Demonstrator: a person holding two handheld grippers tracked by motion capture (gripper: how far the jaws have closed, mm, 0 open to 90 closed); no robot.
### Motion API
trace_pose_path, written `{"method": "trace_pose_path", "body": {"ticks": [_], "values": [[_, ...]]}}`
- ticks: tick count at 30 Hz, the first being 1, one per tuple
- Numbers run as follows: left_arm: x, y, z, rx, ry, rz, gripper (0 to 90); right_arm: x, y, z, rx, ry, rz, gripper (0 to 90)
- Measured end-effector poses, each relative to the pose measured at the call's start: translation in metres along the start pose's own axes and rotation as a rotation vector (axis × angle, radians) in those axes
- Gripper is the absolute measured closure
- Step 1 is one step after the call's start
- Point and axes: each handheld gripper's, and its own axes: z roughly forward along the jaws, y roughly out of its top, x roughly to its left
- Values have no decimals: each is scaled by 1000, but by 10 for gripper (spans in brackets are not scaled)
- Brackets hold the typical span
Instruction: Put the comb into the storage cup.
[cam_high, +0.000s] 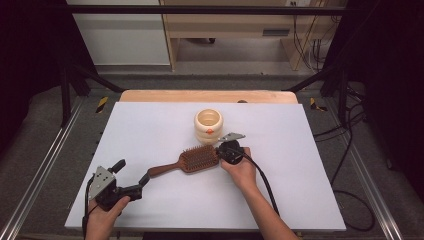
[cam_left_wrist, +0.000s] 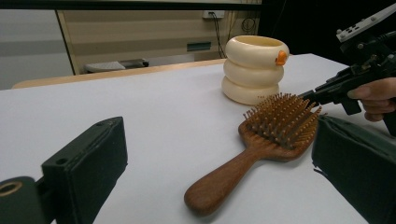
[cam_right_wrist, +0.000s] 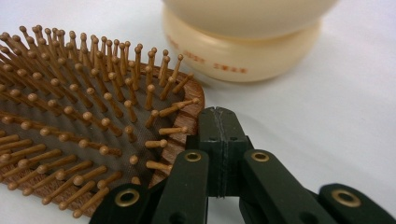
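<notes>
A wooden paddle hairbrush (cam_high: 192, 160) lies bristles up in the middle of the white table (cam_high: 280, 200), its handle pointing towards my left gripper (cam_high: 132, 172). That gripper rests near the front left, jaws open and empty, with the handle end (cam_left_wrist: 210, 191) lying just ahead between them. My right gripper (cam_high: 218, 150) is shut with nothing between its pads (cam_right_wrist: 219, 116). Its tips sit against the wooden rim of the brush head (cam_right_wrist: 84, 116). A cream ring-stacked holder (cam_high: 208, 125) with an orange mark stands upright just behind the brush.
The bare wooden back edge of the table (cam_high: 207, 96) runs behind the white surface. Black frame rails (cam_high: 45, 160) flank both sides. A cable (cam_high: 262, 182) trails from my right gripper along the forearm.
</notes>
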Motion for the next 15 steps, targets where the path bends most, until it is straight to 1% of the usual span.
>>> {"method": "trace_pose_path", "body": {"ticks": [4, 9, 14, 15], "values": [[0, 0, 0, -1, -1, 0, 34, 9, 3, 5, -6, 14, -8, 900], [0, 0, 0, -5, -2, -4, 34, 20, 8, 10, -2, 36, -29, 900], [0, 0, -1, -4, -5, 2, 34, 37, 15, 18, -4, 64, -50, 900], [0, 0, -1, -4, -5, 2, 34, 37, 15, 18, -4, 64, -50, 900]]}}
